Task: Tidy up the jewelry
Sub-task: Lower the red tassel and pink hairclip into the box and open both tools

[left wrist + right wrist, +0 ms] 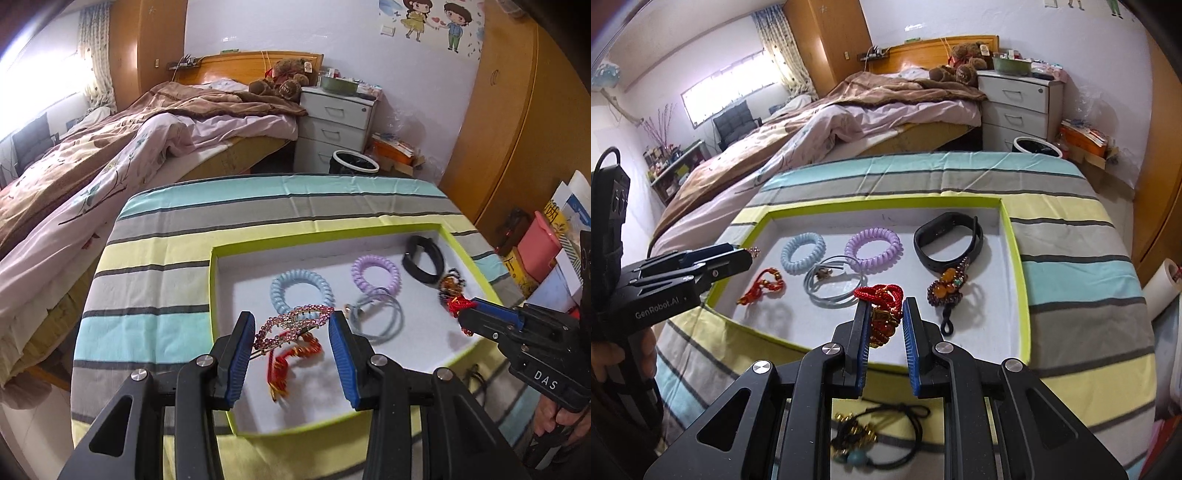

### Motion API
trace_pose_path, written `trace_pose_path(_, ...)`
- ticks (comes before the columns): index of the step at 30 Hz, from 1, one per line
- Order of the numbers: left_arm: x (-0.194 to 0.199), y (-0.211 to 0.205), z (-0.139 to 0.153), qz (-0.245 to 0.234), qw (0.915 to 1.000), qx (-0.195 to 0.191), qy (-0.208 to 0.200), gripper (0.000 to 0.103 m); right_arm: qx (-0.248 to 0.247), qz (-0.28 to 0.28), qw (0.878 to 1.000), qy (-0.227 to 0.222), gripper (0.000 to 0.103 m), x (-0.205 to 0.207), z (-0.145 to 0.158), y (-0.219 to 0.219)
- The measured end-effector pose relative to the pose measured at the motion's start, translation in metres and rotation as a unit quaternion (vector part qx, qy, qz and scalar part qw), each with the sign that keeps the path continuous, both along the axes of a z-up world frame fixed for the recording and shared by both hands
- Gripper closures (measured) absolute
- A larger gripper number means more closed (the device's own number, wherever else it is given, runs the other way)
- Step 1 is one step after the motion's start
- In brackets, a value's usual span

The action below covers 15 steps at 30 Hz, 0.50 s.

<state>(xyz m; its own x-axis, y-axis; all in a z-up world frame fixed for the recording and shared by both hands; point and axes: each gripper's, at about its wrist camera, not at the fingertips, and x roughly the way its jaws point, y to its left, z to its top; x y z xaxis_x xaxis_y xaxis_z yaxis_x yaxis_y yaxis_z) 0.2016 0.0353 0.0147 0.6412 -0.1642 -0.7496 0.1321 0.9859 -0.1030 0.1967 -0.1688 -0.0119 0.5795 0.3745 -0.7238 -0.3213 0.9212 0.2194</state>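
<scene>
While both grippers hang over the tray (1015, 236), each has an item between its pads. L gripper (291, 332) pinches a pink rhinestone hair clip (291, 319) across its length, jaws fairly wide; in the R wrist view only the clip's tip shows past the L gripper (748, 254). R gripper (886, 317) is pressed narrow on a red braided cord bracelet w/ amber beads (882, 306); from the L wrist view the R gripper (467, 315) shows red cord at its tips, over the tray's right side.

Tray is shallow, white inside, lime-green rim, sitting on a striped cloth (155, 266). Lying in it: a light-blue spiral hair tie (803, 248), a purple spiral hair tie (873, 245), a thin grey-blue elastic loop w/ a small charm (834, 282) just in front of and between those two, a black fitness band (947, 240) at the far right, an amber-and-purple beaded charm on a black loop (947, 286) touching the band's near edge, and a small red knotted cord (761, 286) near the left rim.

Outside the tray, on the cloth near the R gripper's body, is a black cord w/ gold and turquoise beads (864, 439).
</scene>
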Motion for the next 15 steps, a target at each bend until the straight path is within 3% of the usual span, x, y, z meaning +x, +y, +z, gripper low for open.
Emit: trace_pose_path(15, 0.024, 0.002, -0.027, 0.004, 0.9995, 0.007, 0.032, 0.061, -0.051, 0.012, 0.998, 0.017, 0.085, 0.024, -0.020, 0.011)
